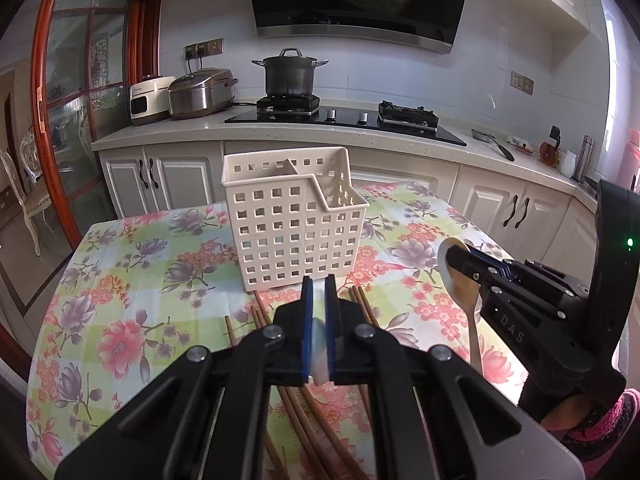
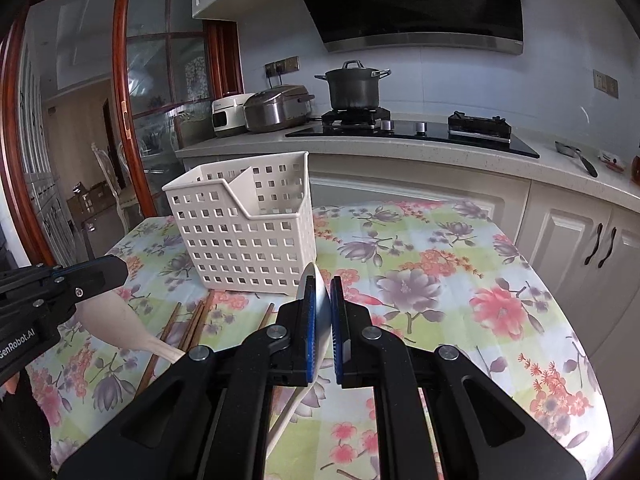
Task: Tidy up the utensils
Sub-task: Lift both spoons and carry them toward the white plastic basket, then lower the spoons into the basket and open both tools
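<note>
A cream perforated utensil basket (image 1: pixel 292 220) (image 2: pixel 240 232) with a divider stands upright on the floral tablecloth (image 1: pixel 120 280) (image 2: pixel 440 280). My left gripper (image 1: pixel 319 280) (image 2: pixel 120 268) is shut on a pale spoon (image 1: pixel 319 344) (image 2: pixel 116 316), held just in front of the basket. My right gripper (image 1: pixel 454 258) (image 2: pixel 322 280) is shut on a second pale spoon (image 1: pixel 460 284) (image 2: pixel 321 308), whose handle hangs down below the jaws. It is to the right of the basket. Several brown chopsticks (image 1: pixel 256 316) (image 2: pixel 192 320) lie on the cloth under the left gripper.
Behind the table runs a counter (image 1: pixel 160 136) with a rice cooker (image 1: pixel 200 92), a pot (image 1: pixel 290 72) on the hob and cabinet doors below. A chair (image 1: pixel 24 196) stands far left. A pink sleeve (image 1: pixel 600 424) shows at the lower right.
</note>
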